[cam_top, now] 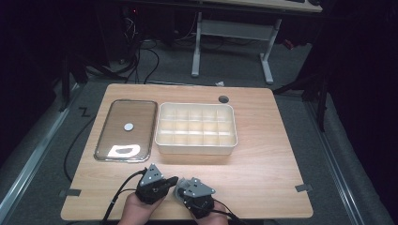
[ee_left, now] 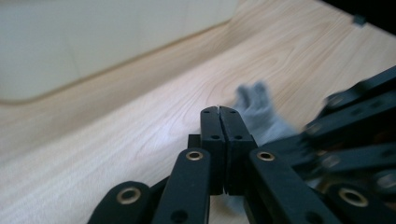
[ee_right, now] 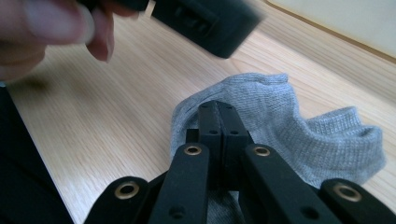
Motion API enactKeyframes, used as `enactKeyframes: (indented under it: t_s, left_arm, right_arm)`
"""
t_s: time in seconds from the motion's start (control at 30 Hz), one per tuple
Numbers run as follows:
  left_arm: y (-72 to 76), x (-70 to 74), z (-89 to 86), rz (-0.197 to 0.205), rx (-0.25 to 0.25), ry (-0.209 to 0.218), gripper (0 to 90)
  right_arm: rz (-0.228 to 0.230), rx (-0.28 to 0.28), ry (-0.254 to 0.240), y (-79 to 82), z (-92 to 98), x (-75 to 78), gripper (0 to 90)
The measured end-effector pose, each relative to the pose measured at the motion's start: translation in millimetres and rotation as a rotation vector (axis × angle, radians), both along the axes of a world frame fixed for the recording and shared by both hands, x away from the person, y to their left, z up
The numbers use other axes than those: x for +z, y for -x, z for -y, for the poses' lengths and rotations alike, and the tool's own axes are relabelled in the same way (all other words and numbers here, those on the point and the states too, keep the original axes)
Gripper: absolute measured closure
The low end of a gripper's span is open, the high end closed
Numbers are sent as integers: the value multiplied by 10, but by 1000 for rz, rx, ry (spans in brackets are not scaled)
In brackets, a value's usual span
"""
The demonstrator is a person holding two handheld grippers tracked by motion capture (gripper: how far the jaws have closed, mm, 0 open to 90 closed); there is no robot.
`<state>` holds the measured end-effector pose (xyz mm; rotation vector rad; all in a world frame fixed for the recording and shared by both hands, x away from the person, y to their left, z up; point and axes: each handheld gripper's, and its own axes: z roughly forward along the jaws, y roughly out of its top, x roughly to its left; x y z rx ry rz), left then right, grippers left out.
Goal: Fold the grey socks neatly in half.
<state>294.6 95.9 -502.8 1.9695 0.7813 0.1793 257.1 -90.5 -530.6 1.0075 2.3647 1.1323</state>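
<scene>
A dark room surrounds your wooden bench (cam_top: 263, 154). The divider box (cam_top: 196, 128) looks empty, so sorting hasn't started. Just in front of it, your right tongs (ee_right: 218, 108) pinch the grey sock (ee_right: 299, 135); your left tongs (ee_left: 219, 111) are closed on nothing.

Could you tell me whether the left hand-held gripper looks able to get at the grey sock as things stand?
Probably yes. The sock lies on the table just beyond the left hand-held gripper, with nothing between them. Its jaws are closed, though, and the right hand-held gripper already sits over the sock.
</scene>
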Motion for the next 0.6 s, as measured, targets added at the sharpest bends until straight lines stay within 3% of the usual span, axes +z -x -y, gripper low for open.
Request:
enactKeyframes:
  t_s: [0.13,0.3,0.37,0.43,0.5,0.53,0.57,0.6]
  left_arm:
    - [-12,-38,51,-15,-31,-9,900]
    - [-139,-211,17,-77,-8,-32,900]
    - [-142,-221,12,-72,-11,-37,900]
    - [-142,-225,15,-71,-9,-37,900]
    - [-139,-232,20,-73,-9,-38,900]
    - [-135,-235,21,-70,-8,-41,900]
    - [-132,-239,22,-67,-8,-45,900]
    - [-127,-243,23,-64,-9,-48,900]
  right_arm:
    - [15,35,5,-14,-106,-9,900]
    - [41,60,6,15,-105,22,900]
    - [92,42,-47,121,12,161,900]
    - [97,27,-53,138,56,201,900]
    - [92,0,-32,134,126,218,900]
    - [76,-9,-17,127,145,193,900]
    - [27,-13,14,105,152,94,900]
    - [27,-13,14,105,152,94,900]
